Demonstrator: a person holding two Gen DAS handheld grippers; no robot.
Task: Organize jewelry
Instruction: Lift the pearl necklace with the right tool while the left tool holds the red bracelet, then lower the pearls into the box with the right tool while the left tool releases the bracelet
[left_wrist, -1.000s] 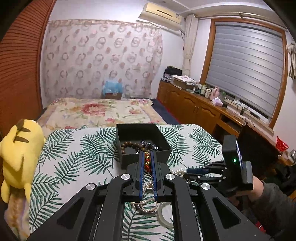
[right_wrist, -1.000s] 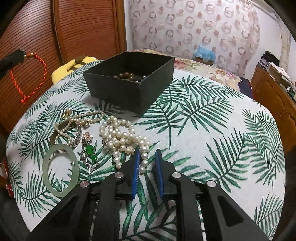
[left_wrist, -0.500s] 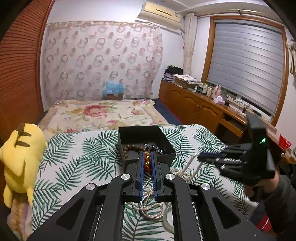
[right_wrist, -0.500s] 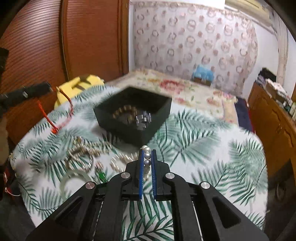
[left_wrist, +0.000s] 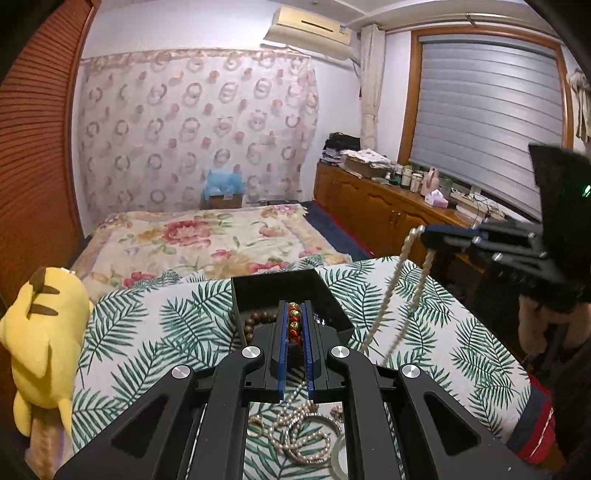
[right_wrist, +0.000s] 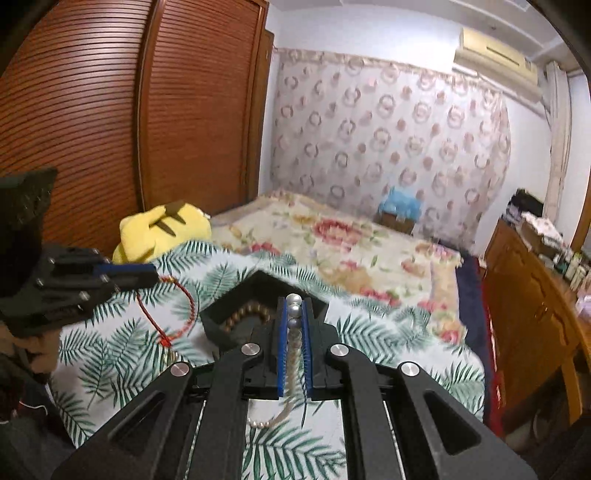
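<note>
Nearest the left camera, on the near edge of the bed with its palm-leaf cover, the remaining pile is seen: loose pearl strands, a ring and a pale bangle, lying together under the gripper body. Just above them the left gripper is held with its jaws nearly shut on a red cord bracelet with gold beads; in the right view the cord is seen hanging in a loop below the fingertips. Beyond it the black box sits mid-cover, open, with a brown bead bracelet already inside.

To the right, the right gripper is clamped narrowly on a pearl necklace, its jaws having just closed on the beads. The strand is pinched near its top and trails in two lines down to the cover, its lower end seemingly not yet clear of the pile.

The step in hand is judged to be carrying both pieces to the box. It would be done best if the necklace were raised until its tail hangs free, so that no neighbouring strand is dragged along. The hanging loop should then be brought over the box's middle and lowered until the tail coils inside before the jaws are opened. The bracelet should be released separately, to one side of the box, so that cord and pearls are not tangled. The grip on round pearls may slip, so swinging should be avoided.
</note>
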